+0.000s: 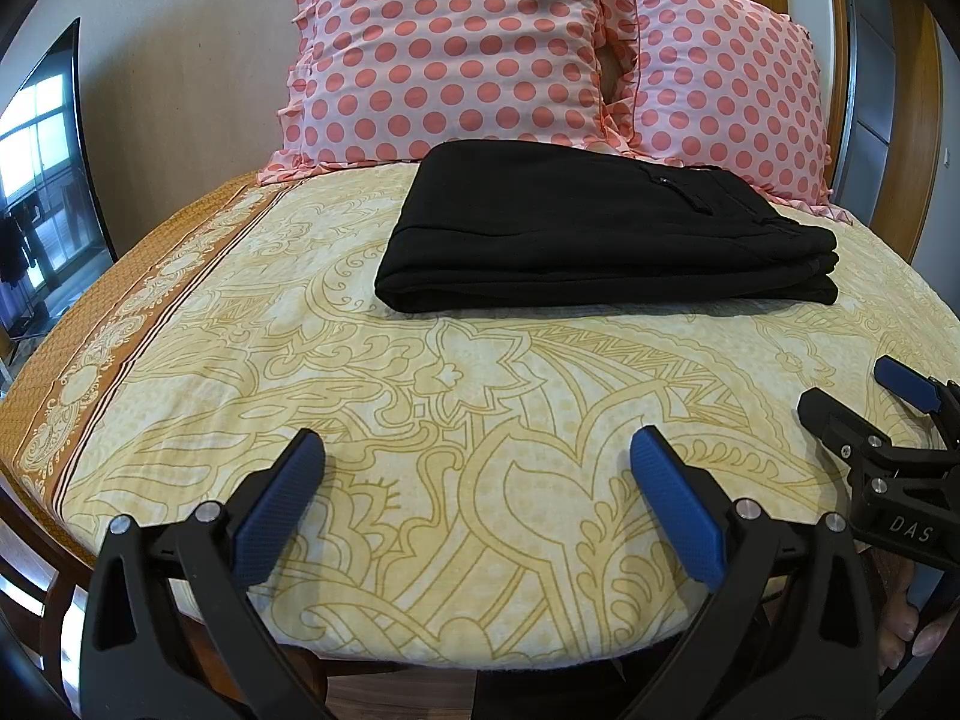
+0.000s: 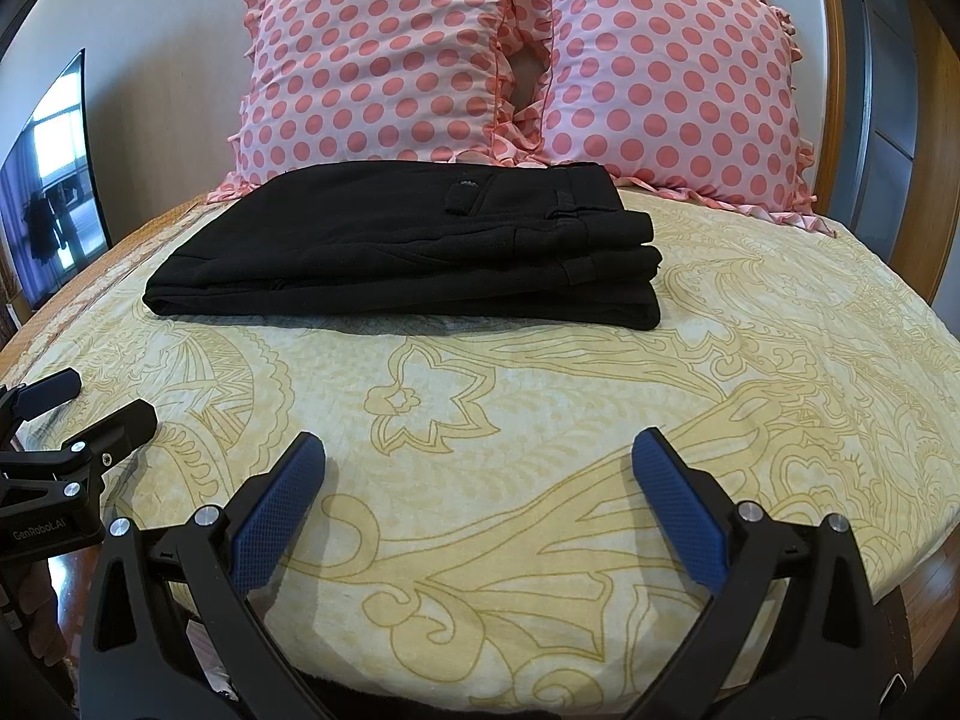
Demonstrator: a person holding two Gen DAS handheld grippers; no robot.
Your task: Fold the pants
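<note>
Pants: we see the black pants (image 1: 606, 228) lying folded in a flat stack toward the far side of the bed (image 1: 480, 420), long axis left to right.
Left gripper (image 1: 477, 456): ours, fingers apart, empty, well short of the stack.
Right gripper (image 2: 478, 457): likewise spread, empty; neither looks clearly nearer.
Beyond: two polka-dot pillows (image 2: 384, 54) just behind the pants.
Path: bare sheet between, nothing blocking.

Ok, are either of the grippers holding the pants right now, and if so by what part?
Nothing is held. The left gripper and right gripper are both open above the bedsheet, apart from the folded black pants.
</note>
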